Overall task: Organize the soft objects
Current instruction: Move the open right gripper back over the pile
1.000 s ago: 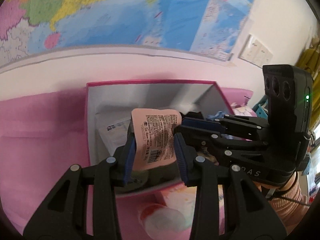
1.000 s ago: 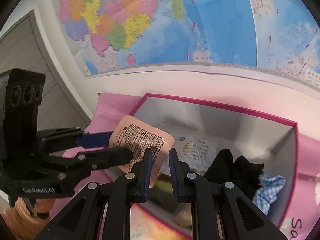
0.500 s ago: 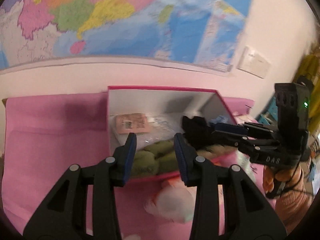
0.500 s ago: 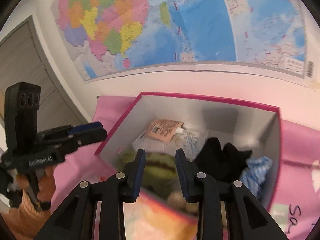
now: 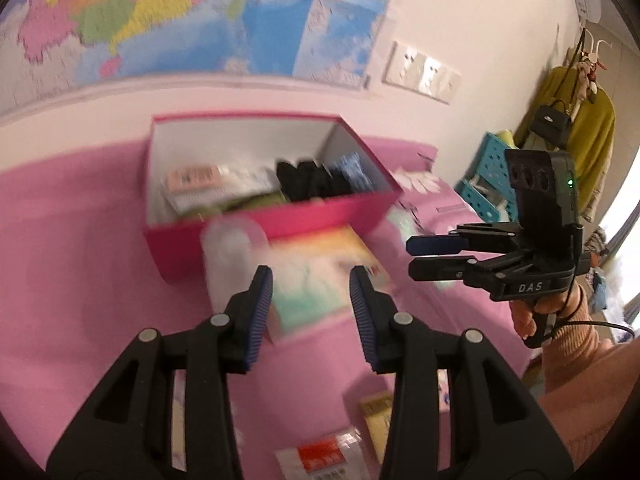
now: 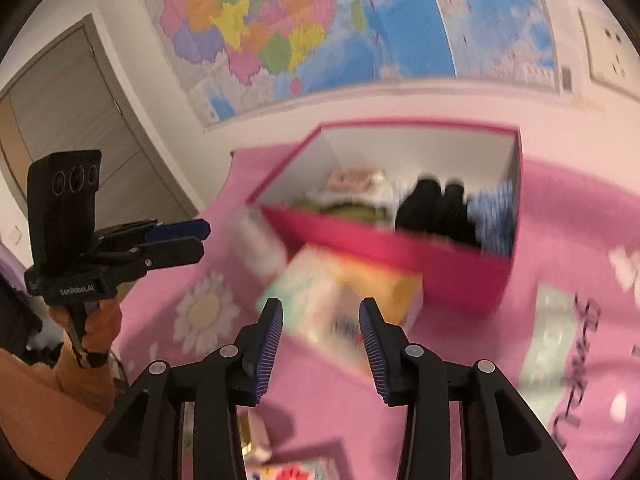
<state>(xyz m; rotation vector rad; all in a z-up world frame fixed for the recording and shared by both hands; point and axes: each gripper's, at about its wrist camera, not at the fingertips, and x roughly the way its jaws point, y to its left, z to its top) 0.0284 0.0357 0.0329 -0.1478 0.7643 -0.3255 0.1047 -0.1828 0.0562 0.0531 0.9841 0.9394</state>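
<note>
Both hand-held grippers, left [image 5: 310, 300] and right [image 6: 321, 330], gaped empty; box [image 5: 280, 222] partly filled, several packets [image 5: 320, 280] left on the pink bed [image 5: 80, 260].

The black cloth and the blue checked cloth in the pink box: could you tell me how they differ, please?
The black cloth is plain and dark; the blue checked cloth is pale with a blue and white pattern. The black cloth lies nearer the middle of the pink box; the blue checked cloth is crumpled into the right end corner. The black cloth shows as the larger heap. Both are bunched up, side by side and touching.
</note>
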